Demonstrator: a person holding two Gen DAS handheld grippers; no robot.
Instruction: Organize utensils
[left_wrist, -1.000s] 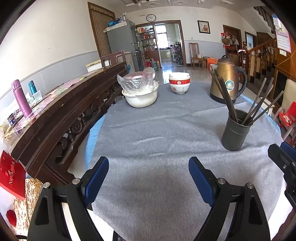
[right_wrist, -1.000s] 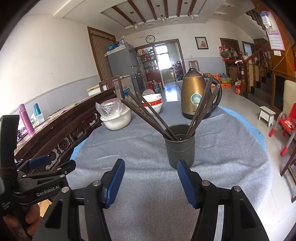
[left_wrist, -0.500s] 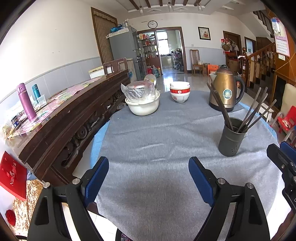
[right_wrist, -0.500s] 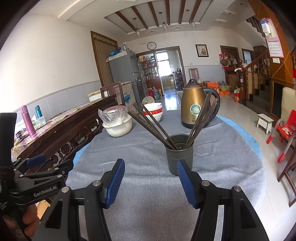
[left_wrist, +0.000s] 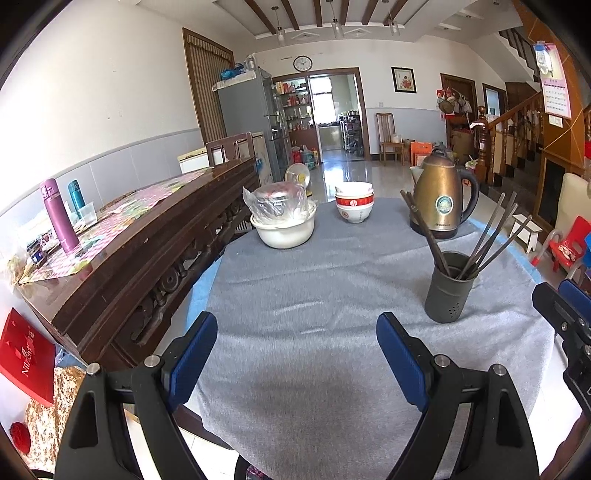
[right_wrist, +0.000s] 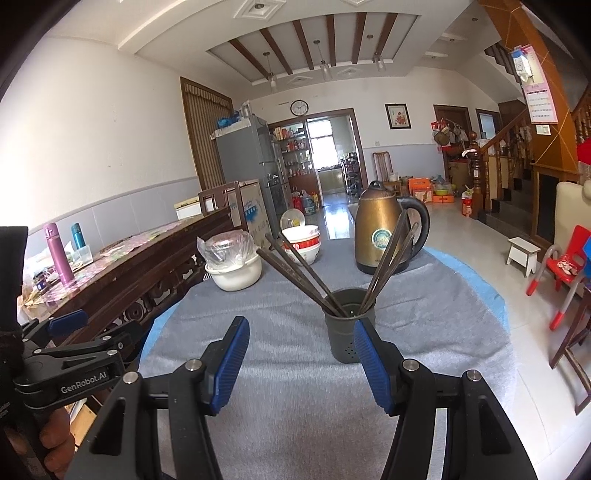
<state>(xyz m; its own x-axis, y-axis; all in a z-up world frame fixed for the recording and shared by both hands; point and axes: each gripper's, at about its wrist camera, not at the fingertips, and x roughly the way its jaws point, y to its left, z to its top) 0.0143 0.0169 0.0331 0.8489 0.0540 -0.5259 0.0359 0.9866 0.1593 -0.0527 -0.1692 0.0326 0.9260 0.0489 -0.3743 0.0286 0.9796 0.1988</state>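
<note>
Looks done: chopsticks (right_wrist: 291, 275) all stand in the dark holder cup (right_wrist: 349, 325) mid-table on the grey cloth (right_wrist: 295, 406), none visible loose, left gripper (left_wrist: 295, 354) and right gripper (right_wrist: 301, 356) both agape, empty, near edge.

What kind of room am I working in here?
Likely a home dining and living room: a round table under grey cloth, a grey fridge by the kitchen doorway, and a wooden staircase.
</note>
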